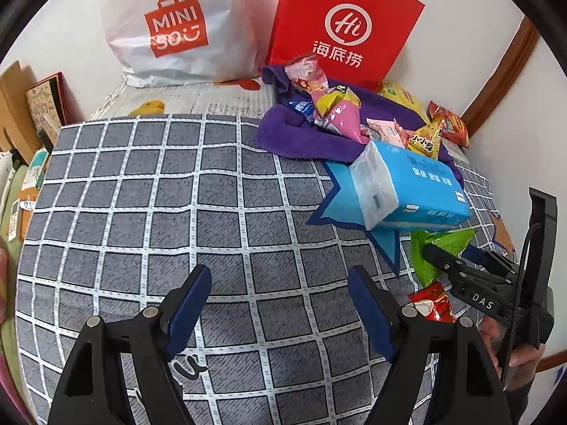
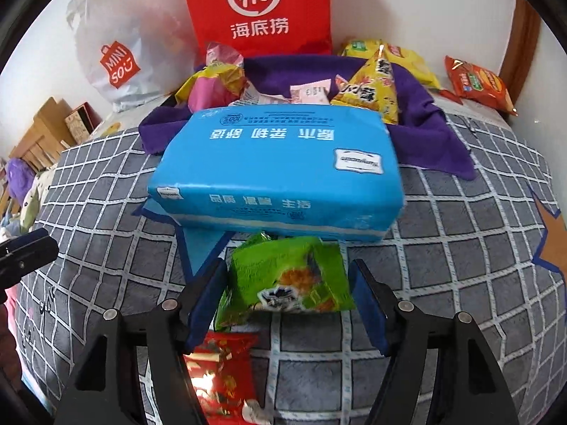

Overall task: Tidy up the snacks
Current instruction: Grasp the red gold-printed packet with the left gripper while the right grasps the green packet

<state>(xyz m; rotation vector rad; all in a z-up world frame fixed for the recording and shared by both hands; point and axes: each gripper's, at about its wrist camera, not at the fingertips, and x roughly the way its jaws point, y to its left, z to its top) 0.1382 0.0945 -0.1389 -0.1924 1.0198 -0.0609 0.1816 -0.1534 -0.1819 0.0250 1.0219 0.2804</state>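
Observation:
In the right wrist view my right gripper [image 2: 288, 292] is open with its blue-padded fingers on either side of a green snack packet [image 2: 287, 279]; I cannot tell whether the pads touch it. A red snack packet [image 2: 223, 375] lies below it on the checked cover. The right gripper also shows in the left wrist view [image 1: 443, 255] at the green packet [image 1: 425, 258], above the red packet [image 1: 434, 304]. My left gripper [image 1: 278, 304] is open and empty over the grey checked bed cover [image 1: 141, 212]. Several snack packets [image 2: 368, 88] lie on a purple cloth [image 2: 425, 131] behind.
A blue tissue pack [image 2: 276, 170] lies just behind the green packet. A red paper bag [image 2: 258, 7] and a white Miniso bag [image 2: 113, 56] stand against the wall. An orange packet [image 2: 478, 83] lies at the back right. Cardboard boxes [image 2: 46, 131] stand at the left.

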